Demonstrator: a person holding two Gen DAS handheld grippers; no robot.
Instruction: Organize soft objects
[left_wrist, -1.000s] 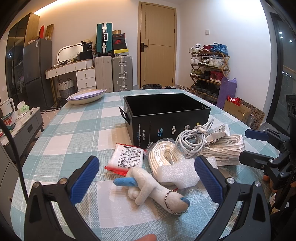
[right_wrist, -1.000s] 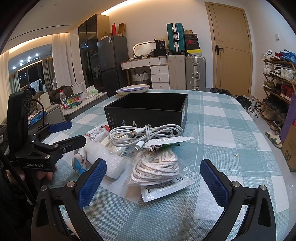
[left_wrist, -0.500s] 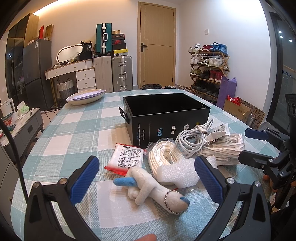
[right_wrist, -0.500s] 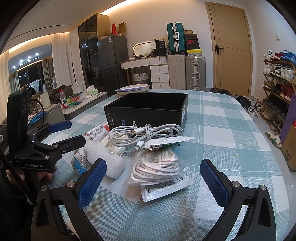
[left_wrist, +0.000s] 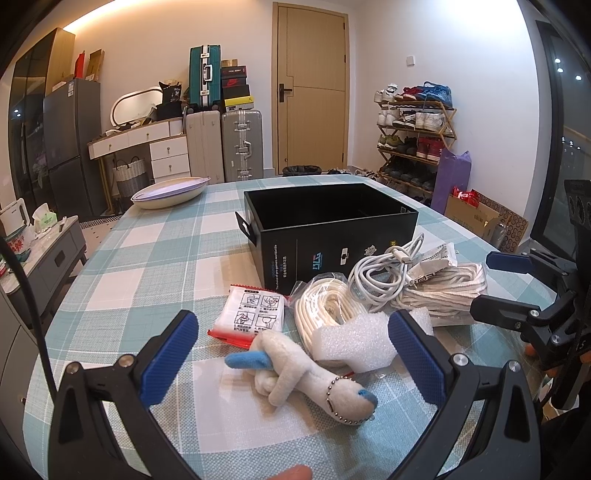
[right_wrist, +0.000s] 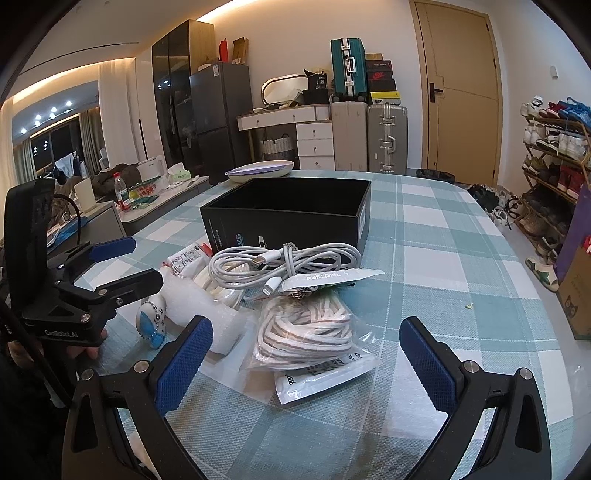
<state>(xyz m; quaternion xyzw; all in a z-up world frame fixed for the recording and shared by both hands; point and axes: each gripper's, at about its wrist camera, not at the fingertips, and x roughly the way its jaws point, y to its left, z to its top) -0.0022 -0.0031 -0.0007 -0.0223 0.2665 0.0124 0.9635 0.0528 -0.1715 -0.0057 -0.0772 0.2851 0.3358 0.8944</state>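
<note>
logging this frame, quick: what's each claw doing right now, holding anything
Left claw: open, holding nothing, above the plush toy.
Right claw: open, holding nothing, above the bagged rope.

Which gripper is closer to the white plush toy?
Left. The left gripper hovers open right over the plush toy; the right gripper is off to its right, above the bagged rope.

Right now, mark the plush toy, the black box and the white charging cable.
plush toy (left_wrist: 295, 363): left wrist view, on its white body.
black box (left_wrist: 343, 254): left wrist view, on the printed front wall.
white charging cable (right_wrist: 284, 264): right wrist view, on the middle of the coil.
</note>
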